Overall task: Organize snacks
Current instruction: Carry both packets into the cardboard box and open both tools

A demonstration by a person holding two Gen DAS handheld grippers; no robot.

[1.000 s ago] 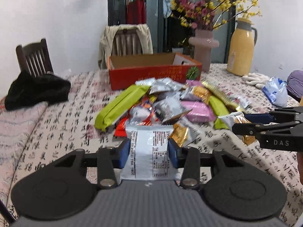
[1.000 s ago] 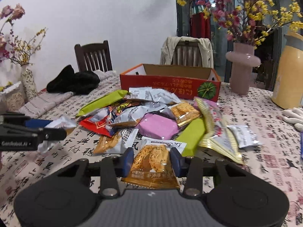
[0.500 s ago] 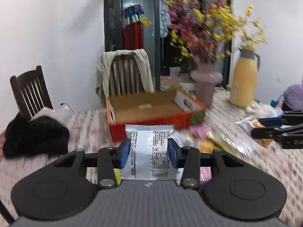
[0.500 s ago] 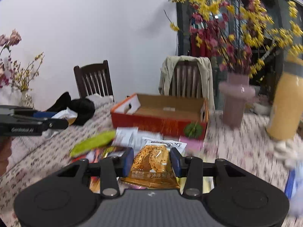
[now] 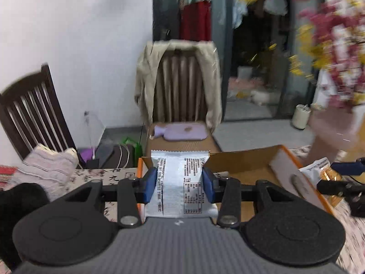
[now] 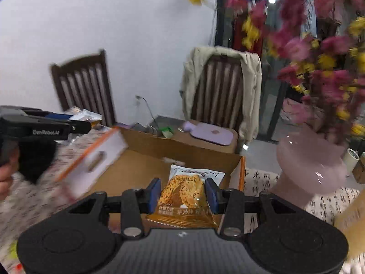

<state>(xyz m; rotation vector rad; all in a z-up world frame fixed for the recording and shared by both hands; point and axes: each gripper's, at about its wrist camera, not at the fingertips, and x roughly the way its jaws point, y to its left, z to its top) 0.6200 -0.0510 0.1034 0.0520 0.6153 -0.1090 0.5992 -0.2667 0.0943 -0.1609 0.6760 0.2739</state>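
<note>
So I've got a packet in each set of tongs right now and both are hanging over the cardboard box [image 6: 141, 173], which is where the snacks go. My left gripper [image 5: 180, 183] is clamped on a silver packet [image 5: 181, 182], blue pads squeezing its two long edges, printed back facing me, and the box floor sits just past and below its tips, with the box's near-left corner right under that packet. My right gripper [image 6: 182, 193] is clamped on an orange packet [image 6: 184, 196] with a crispy-looking snack on the front, and the open box is straight ahead of its tips, the far-right corner just off to the right. The box's white end flap [image 6: 95, 159] leans in on the left of my right tongs, and the other tongs show up just beyond it. My take on doing this bit well: don't let go from up high, since these light packets will flutter and could land on the rim or the tablecloth [image 6: 257, 182]. I'd lower both a little, keep the two packets apart so they lie flat side by side, then ease the jaws apart. Also watch the pink vase [image 6: 312, 166] close on the right of my right tongs when pulling back out.
</note>
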